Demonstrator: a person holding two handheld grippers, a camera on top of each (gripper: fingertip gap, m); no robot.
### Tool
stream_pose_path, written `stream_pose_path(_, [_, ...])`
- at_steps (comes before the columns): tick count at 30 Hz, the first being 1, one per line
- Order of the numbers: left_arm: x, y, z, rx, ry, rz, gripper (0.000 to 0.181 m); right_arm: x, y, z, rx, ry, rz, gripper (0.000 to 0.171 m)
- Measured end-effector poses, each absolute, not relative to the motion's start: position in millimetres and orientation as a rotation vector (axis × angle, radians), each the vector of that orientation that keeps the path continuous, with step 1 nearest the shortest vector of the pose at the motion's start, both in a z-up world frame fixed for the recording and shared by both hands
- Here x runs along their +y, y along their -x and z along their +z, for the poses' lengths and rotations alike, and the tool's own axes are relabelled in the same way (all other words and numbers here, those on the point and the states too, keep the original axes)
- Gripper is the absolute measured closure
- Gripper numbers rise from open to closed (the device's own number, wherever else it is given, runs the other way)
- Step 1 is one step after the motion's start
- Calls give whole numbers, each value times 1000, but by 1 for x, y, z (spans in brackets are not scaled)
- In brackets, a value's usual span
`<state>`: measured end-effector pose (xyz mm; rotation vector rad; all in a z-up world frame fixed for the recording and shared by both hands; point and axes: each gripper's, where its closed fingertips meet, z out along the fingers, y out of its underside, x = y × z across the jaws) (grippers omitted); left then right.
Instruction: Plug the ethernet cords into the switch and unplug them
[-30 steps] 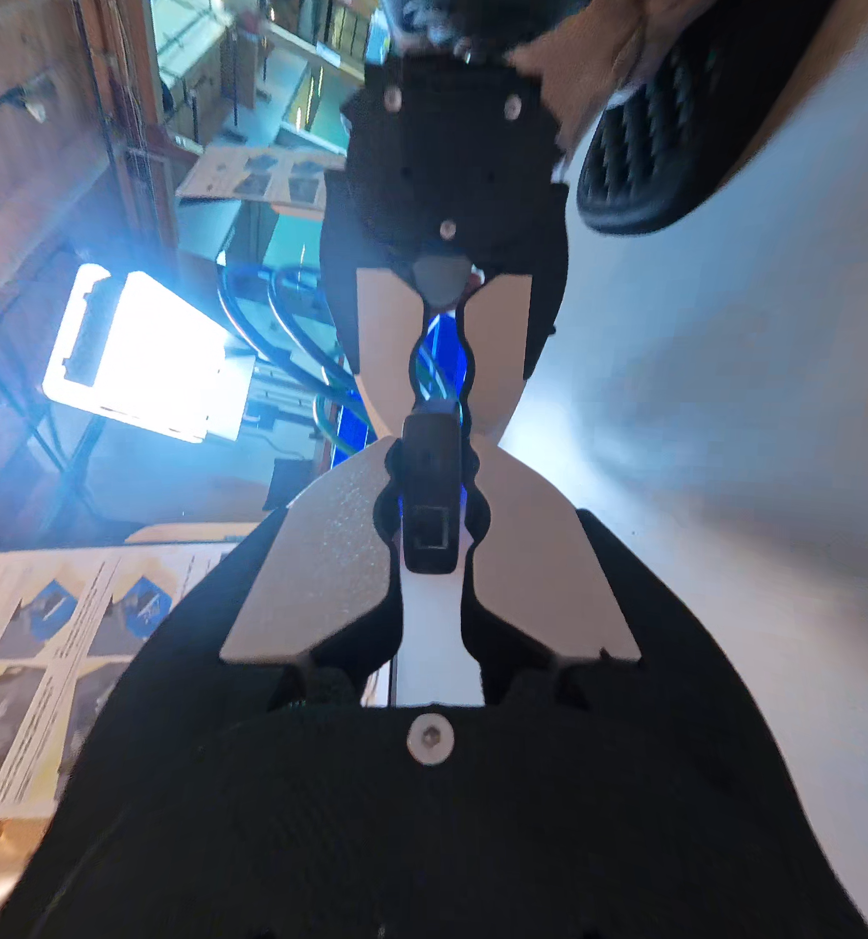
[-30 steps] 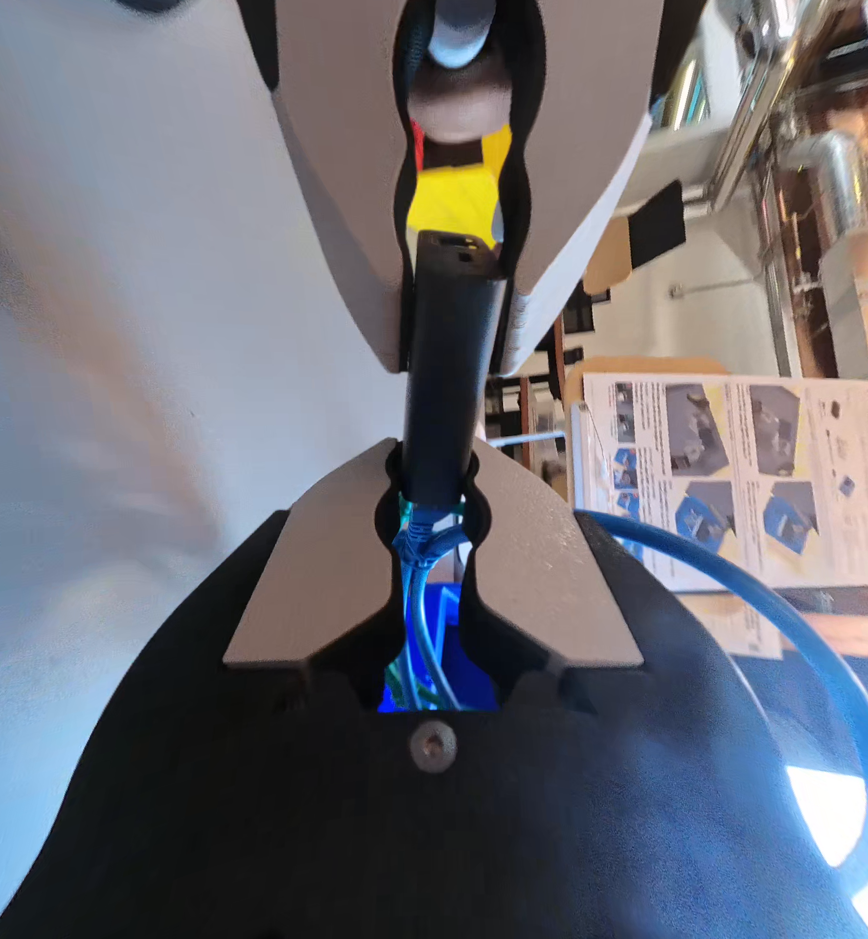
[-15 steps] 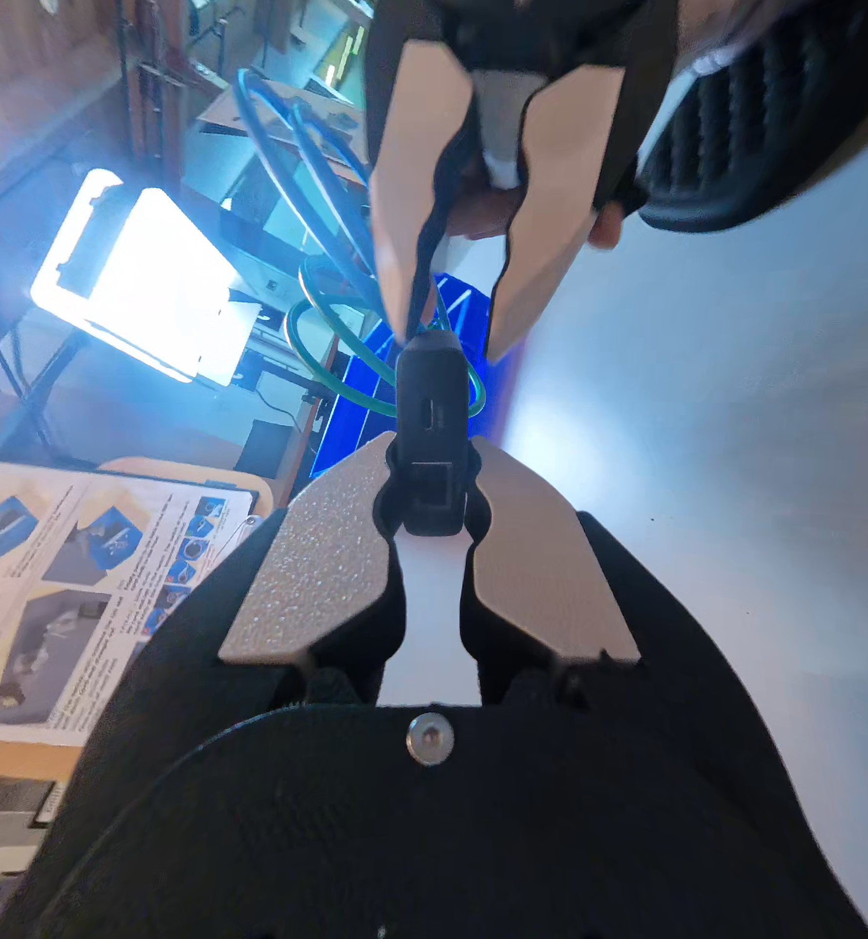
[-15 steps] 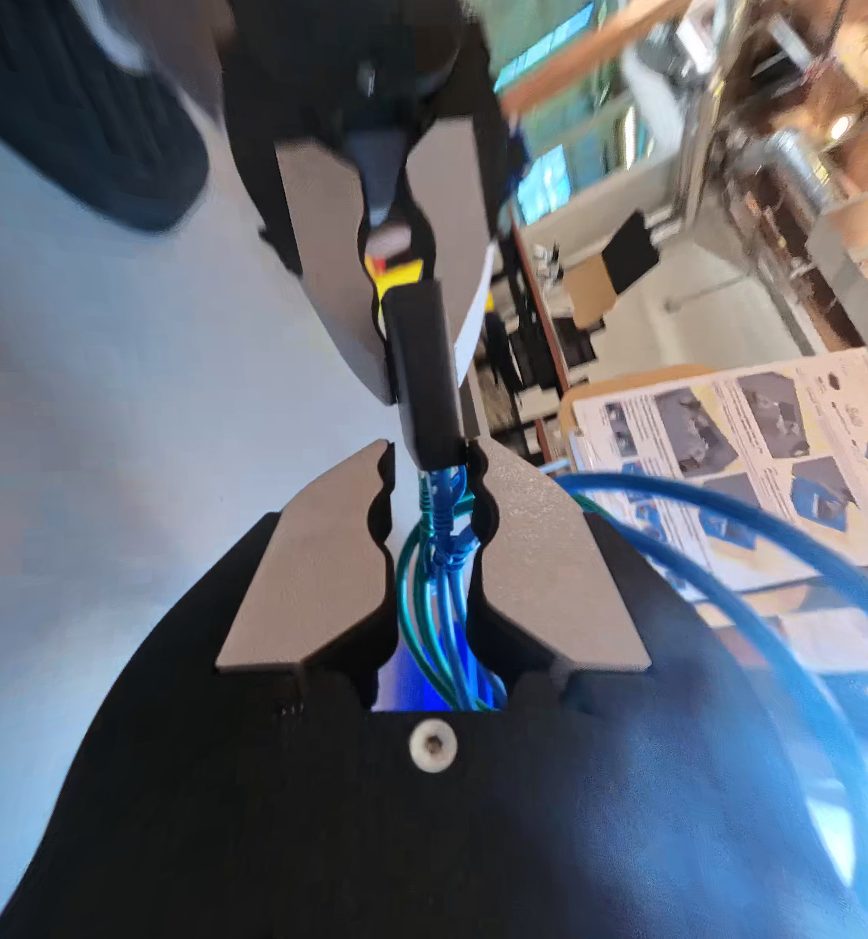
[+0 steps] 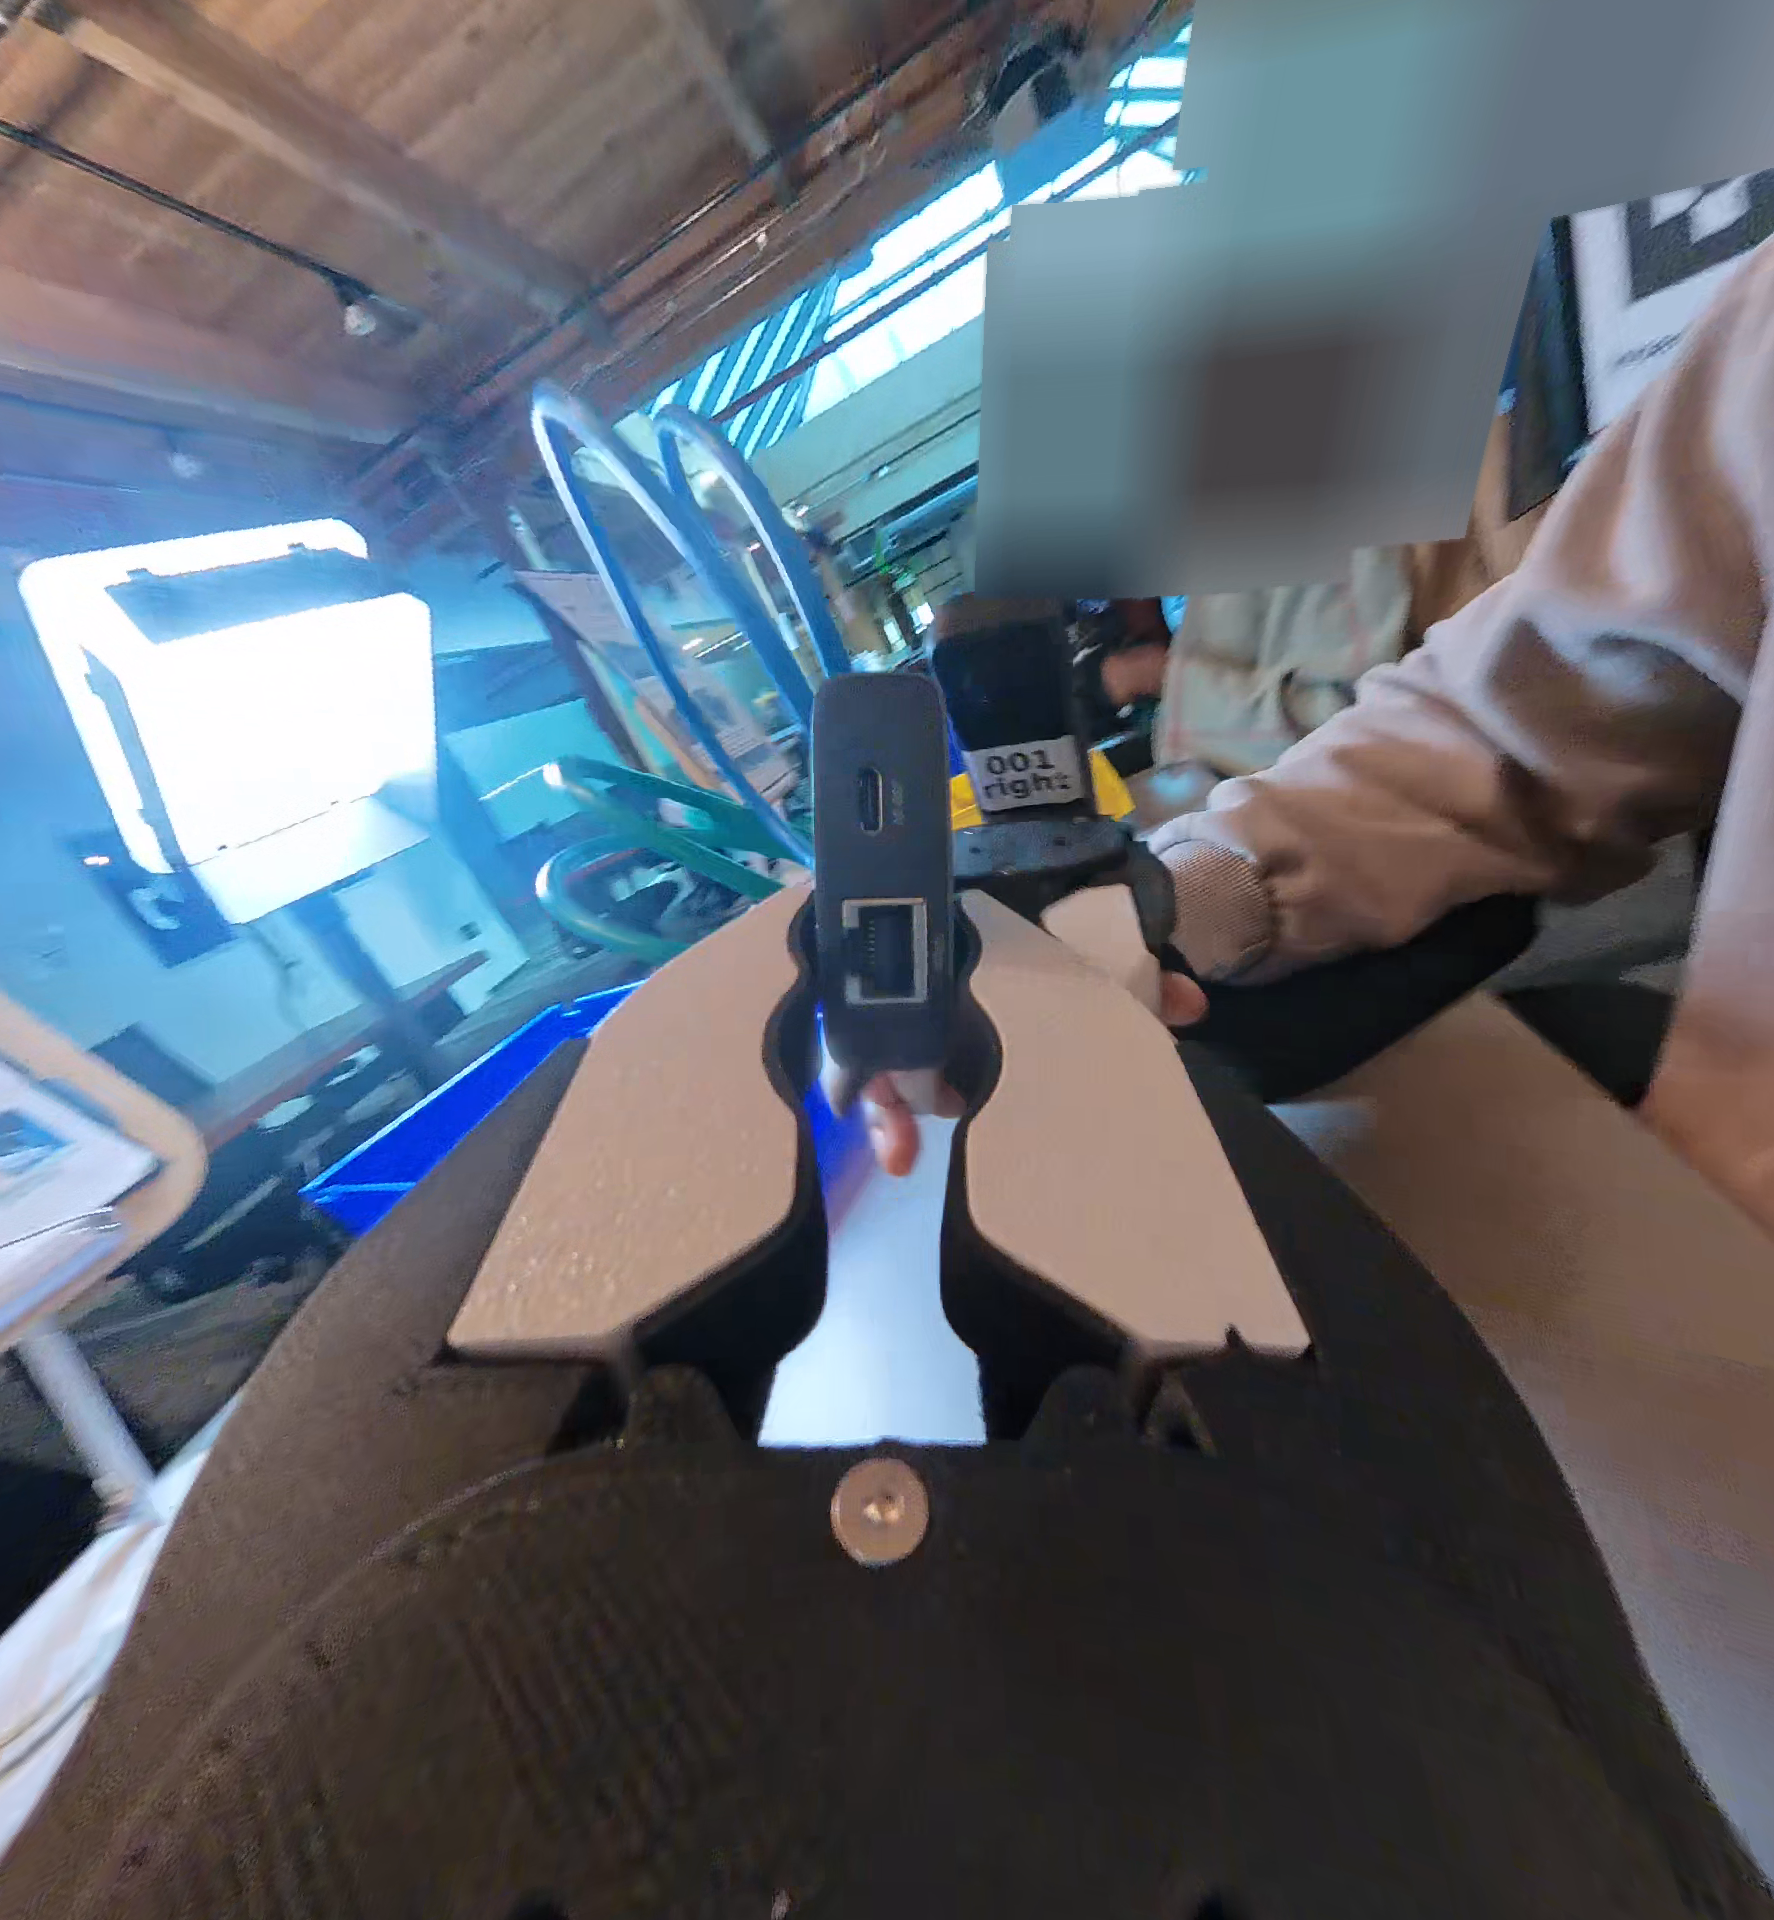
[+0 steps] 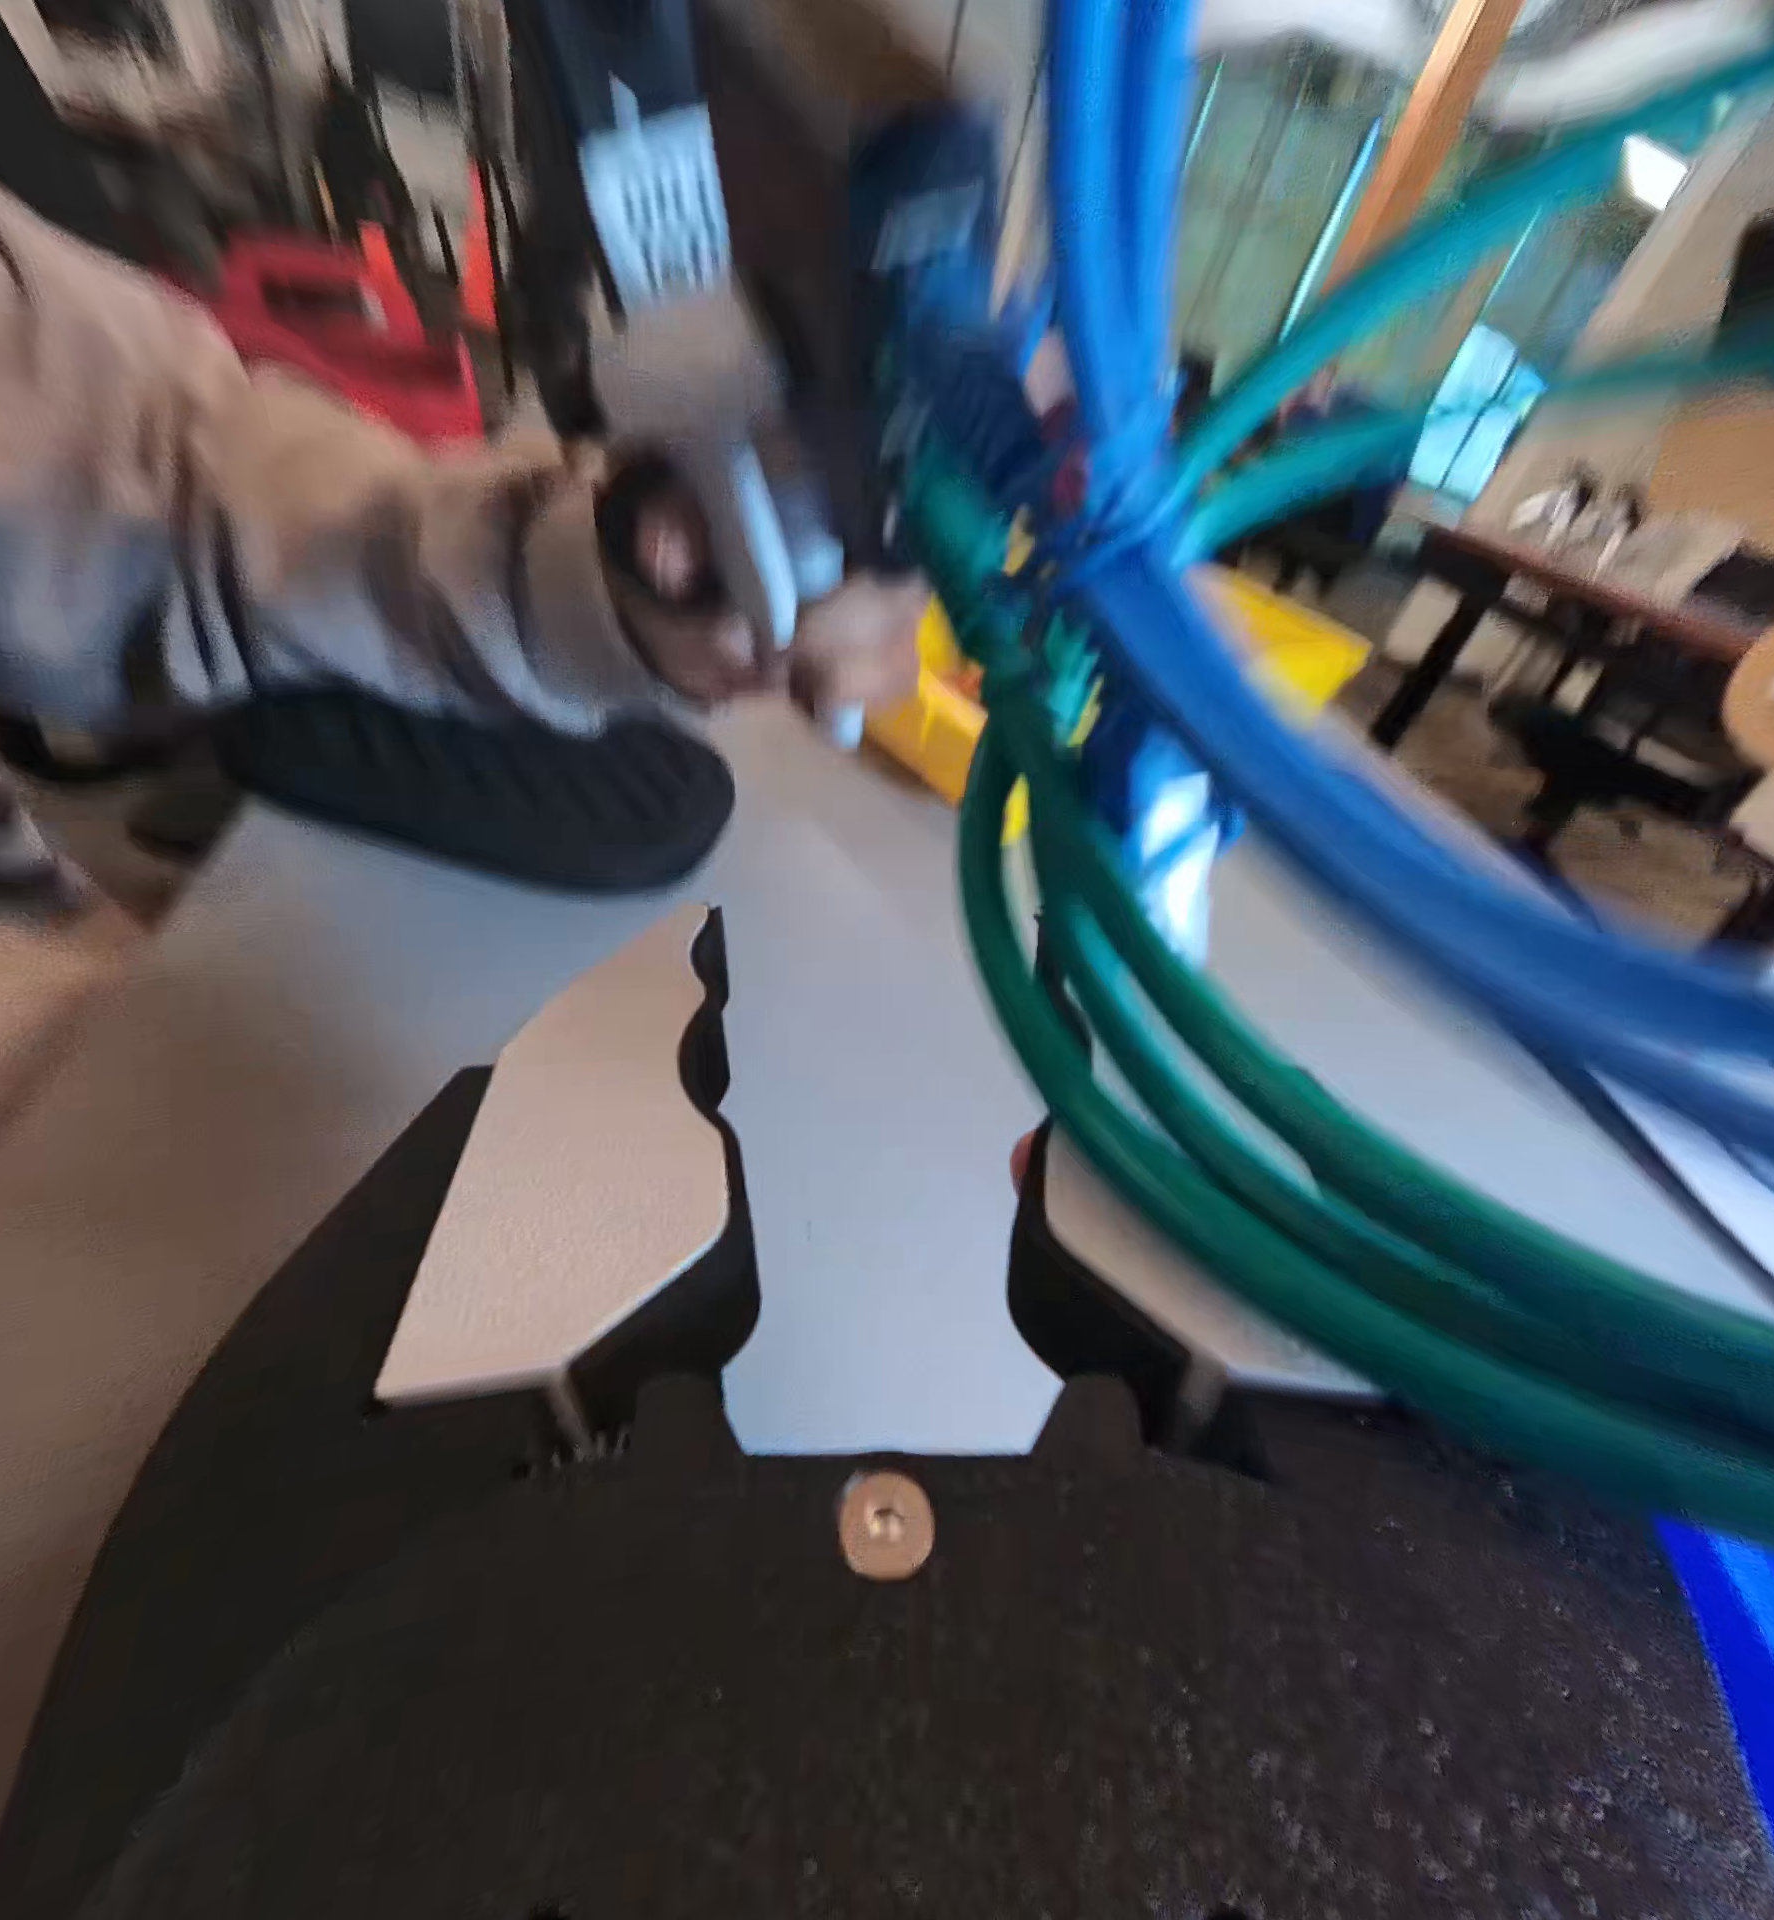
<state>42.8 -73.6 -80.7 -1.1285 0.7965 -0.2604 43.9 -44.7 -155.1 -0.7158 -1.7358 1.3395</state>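
In the left wrist view my left gripper [image 5: 883, 914] is shut on a small black switch [image 5: 878, 831]. The switch stands upright between the fingers, with one empty ethernet port facing the camera. Blue cords [image 5: 592, 488] and green cords [image 5: 675, 805] loop behind it; their plugs are hidden. In the right wrist view my right gripper [image 6: 872, 935] is open and empty above the white table [image 6: 862, 1091]. Green cords [image 6: 1205, 1216] lie across its right finger, and blue cords [image 6: 1122, 312] hang above. The left gripper [image 6: 467, 769] shows blurred at the far left.
A person's beige sleeve [image 5: 1485, 748] reaches in from the right. A blue bin [image 5: 467, 1101] sits beyond the table, and a yellow bin [image 6: 1288, 644] farther back. A bright light panel [image 5: 239, 707] and a printed sheet on a clipboard [image 5: 0, 1153] stand at the left.
My right gripper has let go of the switch's cord end, opened and pulled away. My left gripper has kept the switch and tilted it upward.
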Motion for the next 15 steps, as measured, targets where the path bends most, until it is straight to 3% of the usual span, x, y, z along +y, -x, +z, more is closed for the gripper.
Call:
stream_pose_path(6, [-68,-54,-109,923,1223,-252,160,-48,-58,-106,-1498,635,1518,118])
stream_pose_path(15, [-50,-48,-146,1095,1451,92,159,-28,-57,-134,-1645,562,1215,119])
